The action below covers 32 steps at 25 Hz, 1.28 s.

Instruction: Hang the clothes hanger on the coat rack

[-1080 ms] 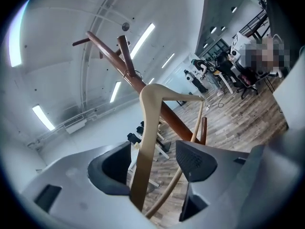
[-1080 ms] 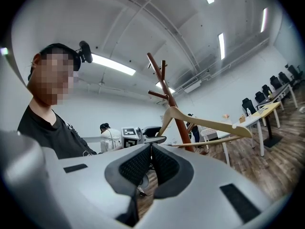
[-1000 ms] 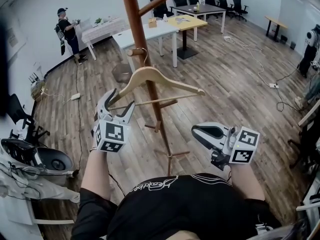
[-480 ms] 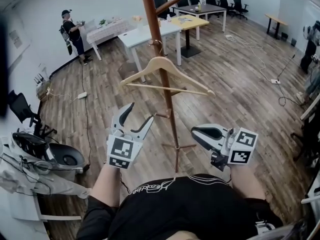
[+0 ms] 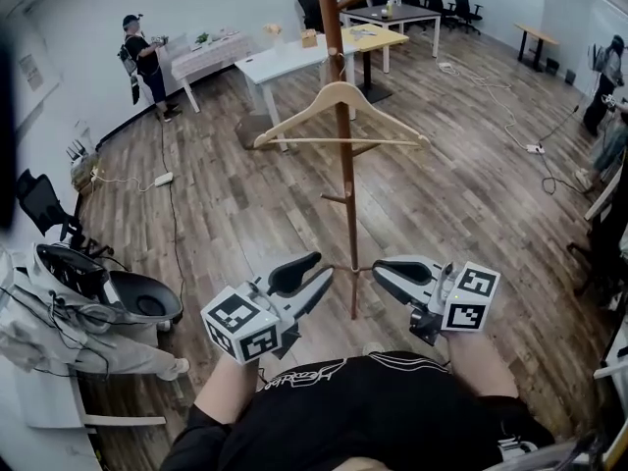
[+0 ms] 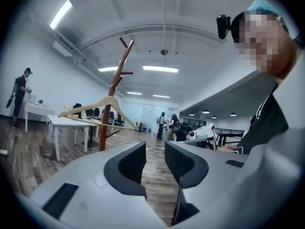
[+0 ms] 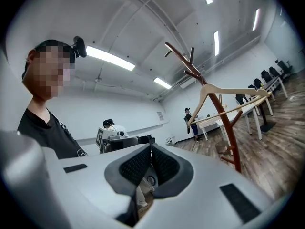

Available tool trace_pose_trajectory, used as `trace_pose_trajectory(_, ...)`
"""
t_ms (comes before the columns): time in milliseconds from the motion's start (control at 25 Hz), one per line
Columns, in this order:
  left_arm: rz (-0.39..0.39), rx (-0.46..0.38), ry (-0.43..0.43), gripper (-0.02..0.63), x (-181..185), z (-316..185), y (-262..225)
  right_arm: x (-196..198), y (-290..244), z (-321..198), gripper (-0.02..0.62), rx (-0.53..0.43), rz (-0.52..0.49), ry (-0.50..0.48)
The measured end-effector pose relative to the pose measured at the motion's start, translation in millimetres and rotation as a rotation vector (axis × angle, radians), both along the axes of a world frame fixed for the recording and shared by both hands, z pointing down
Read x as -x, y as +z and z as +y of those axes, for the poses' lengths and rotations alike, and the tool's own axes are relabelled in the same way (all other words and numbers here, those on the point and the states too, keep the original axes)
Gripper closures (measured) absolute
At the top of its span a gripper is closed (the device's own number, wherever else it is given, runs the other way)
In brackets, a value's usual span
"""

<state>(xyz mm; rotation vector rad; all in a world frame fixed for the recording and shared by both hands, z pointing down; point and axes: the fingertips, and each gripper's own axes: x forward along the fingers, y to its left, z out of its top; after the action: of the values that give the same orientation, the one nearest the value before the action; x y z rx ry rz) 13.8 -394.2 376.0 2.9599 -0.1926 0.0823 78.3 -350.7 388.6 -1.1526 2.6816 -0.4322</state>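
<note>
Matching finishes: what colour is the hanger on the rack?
The hanger is pale natural wood; best seen in head view.

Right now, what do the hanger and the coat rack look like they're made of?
Hanger: probably wood, pale tan and smooth, with thick curved shoulders. Coat rack: probably wood too, darker reddish-brown, likely stained or varnished; the grain is too small to confirm.

We see a pale wooden clothes hanger [image 5: 294, 117] hanging by its hook high on the pole of a reddish-brown wooden coat rack [image 5: 347, 214]. Its 2 arms and crossbar sit nearly level. The rack stands upright on the wood floor.
</note>
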Motion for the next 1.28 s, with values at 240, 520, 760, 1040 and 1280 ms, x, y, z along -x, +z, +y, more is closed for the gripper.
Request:
trace_pose_trajectory(240,0.089,0.036,0.095,0.578,27,47,1,30,11,38,0.555,0.041,0.004,0.044)
trace_pose_trajectory(520,0.118,0.088,0.109,0.586,55,69,10,55,14,65,0.555,0.060,0.045,0.077)
trace_pose_trajectory(760,0.096,0.063,0.082,0.586,69,81,15,69,8,81,0.557,0.028,0.036,0.112)
trace_pose_trajectory(1040,0.053,0.055,0.113,0.586,63,100,44,71,30,95,0.557,0.044,0.036,0.117)
trace_pose_trajectory(1280,0.028,0.062,0.130,0.586,57,103,54,70,43,98,0.557,0.078,0.017,0.131)
